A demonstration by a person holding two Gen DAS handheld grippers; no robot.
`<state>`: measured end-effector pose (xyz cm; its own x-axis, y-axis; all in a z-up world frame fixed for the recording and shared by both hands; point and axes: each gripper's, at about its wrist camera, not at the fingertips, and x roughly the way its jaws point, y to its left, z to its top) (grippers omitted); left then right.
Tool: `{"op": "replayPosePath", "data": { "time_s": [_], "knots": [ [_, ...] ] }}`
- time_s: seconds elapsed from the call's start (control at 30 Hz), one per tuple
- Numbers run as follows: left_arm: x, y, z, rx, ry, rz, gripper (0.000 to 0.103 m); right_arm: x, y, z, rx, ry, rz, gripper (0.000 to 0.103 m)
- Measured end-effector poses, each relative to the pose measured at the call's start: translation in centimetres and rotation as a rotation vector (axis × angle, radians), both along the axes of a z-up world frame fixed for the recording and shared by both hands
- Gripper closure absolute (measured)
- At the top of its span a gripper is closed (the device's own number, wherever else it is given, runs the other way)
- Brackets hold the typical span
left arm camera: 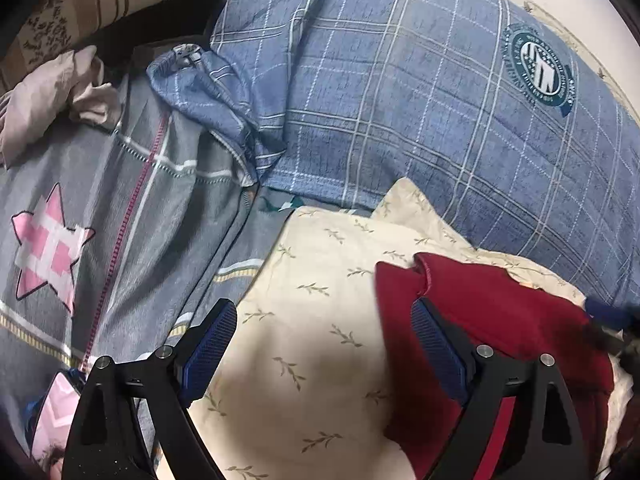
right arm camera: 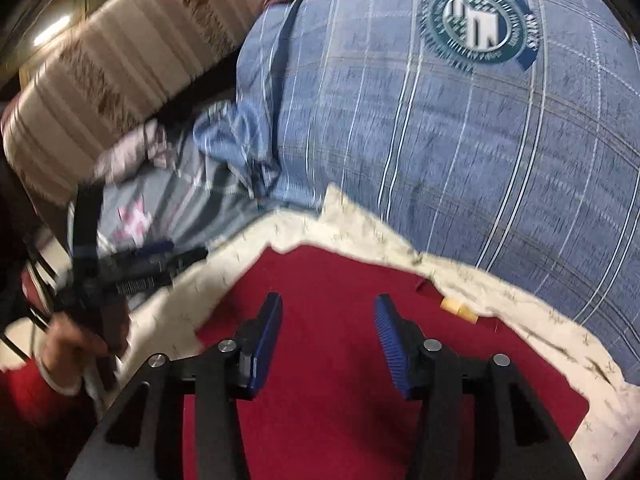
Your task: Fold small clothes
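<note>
A small dark red garment (left arm camera: 496, 320) lies flat on a cream pillow with a leaf print (left arm camera: 312, 320). In the left wrist view my left gripper (left arm camera: 324, 312) is open and empty above the pillow, its right finger over the garment's left edge. In the right wrist view the red garment (right arm camera: 340, 276) fills the lower middle, and my right gripper (right arm camera: 328, 308) hangs open and empty just above it. The left gripper (right arm camera: 160, 264) shows blurred at the left of that view, held in a hand.
A blue plaid quilt with a round teal emblem (left arm camera: 440, 100) is bunched behind the pillow. A grey sheet with a pink star (left arm camera: 120, 220) lies to the left, with a crumpled pale pink cloth (left arm camera: 52, 96) at its far end. A striped beige headboard cushion (right arm camera: 120, 80) stands behind.
</note>
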<state>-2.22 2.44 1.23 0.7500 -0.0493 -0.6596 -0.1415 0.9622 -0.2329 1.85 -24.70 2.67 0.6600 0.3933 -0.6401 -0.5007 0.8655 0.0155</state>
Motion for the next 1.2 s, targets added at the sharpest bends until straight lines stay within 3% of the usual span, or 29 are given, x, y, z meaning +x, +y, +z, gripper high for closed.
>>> {"op": "replayPosePath", "data": {
  "time_s": [0.13, 0.2, 0.23, 0.27, 0.3, 0.37, 0.47, 0.57, 0.6, 0.67, 0.73, 0.8, 0.87, 0.97, 1.0, 1.03, 1.07, 1.1, 1.13, 1.2],
  "knots": [
    [0.4, 0.3, -0.1, -0.005, 0.012, 0.019, 0.014, 1.9, 4.3, -3.8, -0.078, 0.036, 0.049, 0.055],
    [0.7, 0.4, -0.1, -0.013, 0.019, 0.028, 0.014, 3.7, 6.5, -6.0, -0.183, -0.004, 0.031, 0.061],
    [0.7, 0.5, -0.1, -0.017, 0.018, 0.026, 0.014, 4.7, 7.0, -7.0, -0.227, 0.005, -0.012, 0.069],
    [0.7, 0.6, 0.0, -0.017, 0.014, 0.024, 0.014, 5.8, 6.9, -7.5, -0.219, 0.042, -0.043, 0.086],
    [0.6, 0.6, 0.1, -0.015, 0.009, 0.025, 0.014, 6.1, 6.4, -7.3, -0.150, 0.075, -0.049, 0.092],
    [0.3, 0.6, 0.6, -0.016, -0.016, 0.026, 0.014, 4.9, 5.5, -5.8, -0.095, 0.057, -0.051, 0.094],
    [-0.3, 0.3, 0.8, -0.026, -0.047, 0.030, 0.014, 1.0, 5.3, -3.5, -0.085, 0.006, 0.026, 0.094],
    [-0.4, -0.7, 0.2, -0.030, -0.036, -0.004, 0.014, -0.2, 6.0, -5.0, -0.084, 0.039, 0.036, 0.083],
    [-0.3, -1.2, -0.1, -0.021, -0.020, -0.021, 0.014, -0.1, 6.3, -6.1, -0.103, 0.056, 0.022, 0.067],
    [-0.4, -2.0, -0.4, -0.007, 0.005, -0.053, 0.014, -0.4, 5.6, -7.3, -0.120, 0.117, -0.016, 0.064],
    [-0.5, -2.6, -0.2, -0.004, 0.000, -0.084, 0.014, -2.4, 3.0, -6.4, -0.073, 0.109, -0.042, 0.061],
    [-0.4, -3.4, 0.2, 0.011, -0.016, -0.108, 0.014, -5.3, -0.9, -4.7, -0.097, 0.045, -0.150, 0.041],
    [-0.4, -4.1, 0.4, 0.037, -0.026, -0.126, 0.014, -8.0, -5.5, -3.4, -0.185, -0.019, -0.298, 0.031],
    [-0.1, -5.2, -0.3, 0.062, 0.001, -0.159, 0.014, -8.7, -10.2, -4.0, -0.345, -0.013, -0.467, 0.031],
    [0.0, -5.4, -0.5, 0.067, 0.011, -0.165, 0.014, -8.5, -11.1, -4.4, -0.352, 0.000, -0.495, 0.032],
    [0.1, -5.6, -0.7, 0.069, 0.019, -0.172, 0.014, -7.9, -12.2, -5.1, -0.339, 0.016, -0.522, 0.034],
    [0.3, -5.8, -0.7, 0.071, 0.025, -0.178, 0.014, -7.4, -12.9, -5.6, -0.326, 0.022, -0.536, 0.042],
    [0.3, -6.0, -0.8, 0.074, 0.031, -0.182, 0.014, -6.7, -13.5, -6.1, -0.322, 0.024, -0.554, 0.075],
    [0.3, -6.2, -0.9, 0.082, 0.037, -0.188, 0.014, -5.9, -14.0, -6.5, -0.314, 0.032, -0.571, 0.092],
    [0.4, -6.4, -1.1, 0.093, 0.044, -0.195, 0.014, -5.9, -15.7, -5.8, -0.160, 0.051, -0.581, 0.094]
  ]
}}
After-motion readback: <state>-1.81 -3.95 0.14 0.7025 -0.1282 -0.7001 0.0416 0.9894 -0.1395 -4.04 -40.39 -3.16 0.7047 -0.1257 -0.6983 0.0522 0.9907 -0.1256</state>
